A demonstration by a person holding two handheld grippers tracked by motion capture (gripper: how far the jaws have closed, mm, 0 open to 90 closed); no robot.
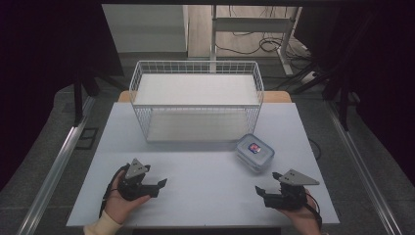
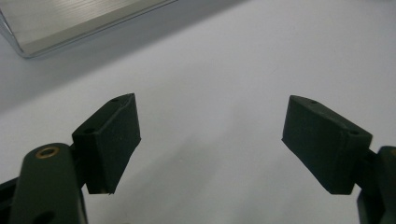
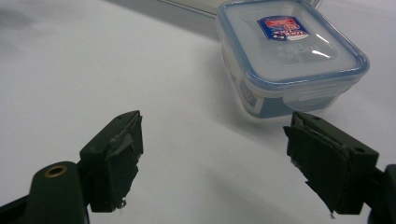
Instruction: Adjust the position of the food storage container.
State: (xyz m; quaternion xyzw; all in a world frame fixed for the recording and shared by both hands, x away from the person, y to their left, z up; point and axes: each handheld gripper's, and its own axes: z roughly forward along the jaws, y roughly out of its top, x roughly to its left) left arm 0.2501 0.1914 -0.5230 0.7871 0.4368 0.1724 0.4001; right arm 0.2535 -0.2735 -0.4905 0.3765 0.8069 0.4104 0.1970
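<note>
Both pairs of jaws stand spread wide with nothing between them. In the left gripper view the left gripper [image 2: 210, 140] shows two black pads [image 2: 112, 140] well apart over bare white table, with the metal-edged base of the basket at the upper left corner. In the right gripper view the right gripper [image 3: 212, 158] is likewise open; the facing on its pads [image 3: 119, 154] is torn and ragged at the edges. Just beyond its right jaw sits the food container [image 3: 287, 56] — clear plastic, blue-rimmed snap lid closed, a small red and blue label on top.

From the high view, the left gripper [image 1: 159, 186] lies low at the near left of the table, held by the left hand [image 1: 120, 203] in a pale sleeve cuff; the right gripper [image 1: 262, 193] lies at the near right in the right hand [image 1: 298, 215]. Each carries a grey three-cornered plate. The two point inward, well apart.

The table [image 1: 205, 181] is a plain white top. On it: one food container [image 1: 254, 152], right of centre, and one white wire basket [image 1: 195, 98] at the far middle, near but apart from the container.

Around the table the floor is grey, with metal rails [image 1: 58, 166] along both sides, dark curtains left and right, and — beyond the basket — a white desk frame [image 1: 254, 24] with cables on the floor.
</note>
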